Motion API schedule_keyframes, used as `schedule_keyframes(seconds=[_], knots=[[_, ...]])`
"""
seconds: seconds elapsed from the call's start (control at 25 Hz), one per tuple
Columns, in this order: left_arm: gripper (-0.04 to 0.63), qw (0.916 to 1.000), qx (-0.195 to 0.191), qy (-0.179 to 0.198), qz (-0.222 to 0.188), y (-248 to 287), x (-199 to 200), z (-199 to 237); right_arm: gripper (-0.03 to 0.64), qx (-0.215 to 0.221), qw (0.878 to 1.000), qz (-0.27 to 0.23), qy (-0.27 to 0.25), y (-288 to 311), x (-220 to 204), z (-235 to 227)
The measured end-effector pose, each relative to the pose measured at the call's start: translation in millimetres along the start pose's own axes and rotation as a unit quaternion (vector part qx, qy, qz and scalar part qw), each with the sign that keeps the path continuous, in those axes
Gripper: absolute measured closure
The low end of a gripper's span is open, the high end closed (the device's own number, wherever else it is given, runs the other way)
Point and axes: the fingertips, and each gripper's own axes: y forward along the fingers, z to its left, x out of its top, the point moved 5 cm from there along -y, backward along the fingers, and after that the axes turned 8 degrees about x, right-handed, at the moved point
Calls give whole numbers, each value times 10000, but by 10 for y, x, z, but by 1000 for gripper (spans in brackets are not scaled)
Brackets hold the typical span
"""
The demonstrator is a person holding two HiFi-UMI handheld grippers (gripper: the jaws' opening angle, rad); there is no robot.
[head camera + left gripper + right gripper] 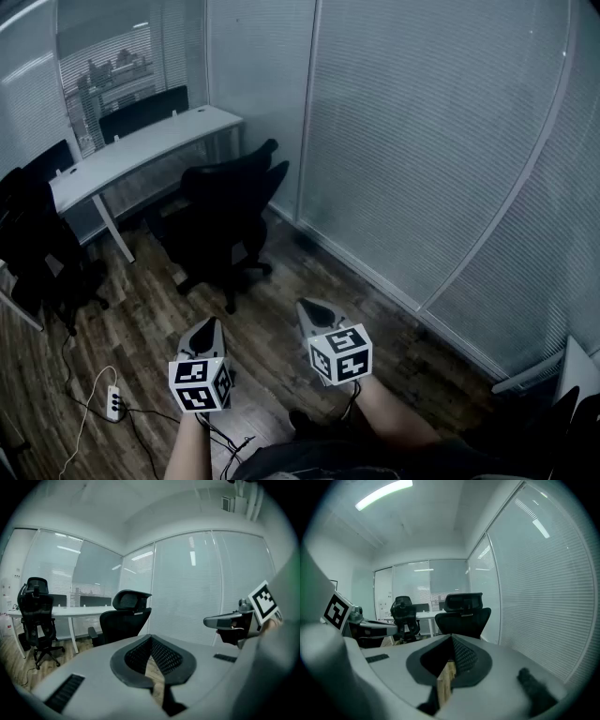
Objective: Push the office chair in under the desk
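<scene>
Left tongs [207, 325] and right tongs [307, 307] are both clenching shut on nothing; office chair [230, 220] is sitting out from the desk [141, 150].
Both tongs are hovering side by side over the wood floor [281, 323], tilting slightly down and pointing at the office chair. It is standing well ahead of them with its backrest facing the person, just off the desk's right end and not tucked under, near the glass wall with blinds [422, 141]. A second chair [42, 248] is standing at the left by the desk. A power strip [115, 403] is lying on the floor near the left tongs.
</scene>
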Motion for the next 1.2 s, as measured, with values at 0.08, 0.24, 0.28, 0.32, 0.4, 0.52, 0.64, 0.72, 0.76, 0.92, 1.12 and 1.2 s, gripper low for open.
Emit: schedule_keyframes(seconds=[0.08, 0.24, 0.28, 0.32, 0.4, 0.52, 0.64, 0.72, 0.76, 0.92, 1.12, 1.2], knots=[[580, 10000, 12, 0, -8, 1, 23, -17, 595, 7, 10000, 3, -17, 3, 6, -6], [580, 10000, 42, 17, 79, 22, -19, -4, 595, 25, 10000, -7, -10, 24, 30, -32], [580, 10000, 43, 15, 79, 24, -14, 1, 595, 26, 10000, -13, 8, 30, 38, -37], [580, 10000, 46, 10, 73, 24, -6, 10, 595, 25, 10000, -17, 28, 38, 46, -40], [580, 9999, 76, -13, 67, 27, -1, 40, 595, 29, 10000, -11, 66, 61, 52, -44], [580, 9998, 124, -69, 105, 54, -37, 88, 595, 69, 9999, 24, 94, 110, 30, -47], [580, 9997, 171, -102, 143, 139, -87, 114, 595, 163, 9997, 21, 171, 173, -17, -86], [580, 9995, 226, -135, 158, 222, -100, 117, 594, 230, 9991, -6, 352, 231, -47, -159], [580, 9994, 262, -151, 163, 269, -96, 120, 594, 261, 9986, -8, 460, 270, -52, -209], [580, 9990, 419, -139, 104, 506, -19, 93, 594, 350, 9980, -58, 525, 463, 30, -498], [580, 9974, 678, 167, -152, 773, 136, -9, 594, 312, 9994, -139, 71, 662, 190, -934], [580, 9964, 800, 220, -190, 876, 186, -15, 594, 321, 9994, -148, -9, 755, 242, -1070]])
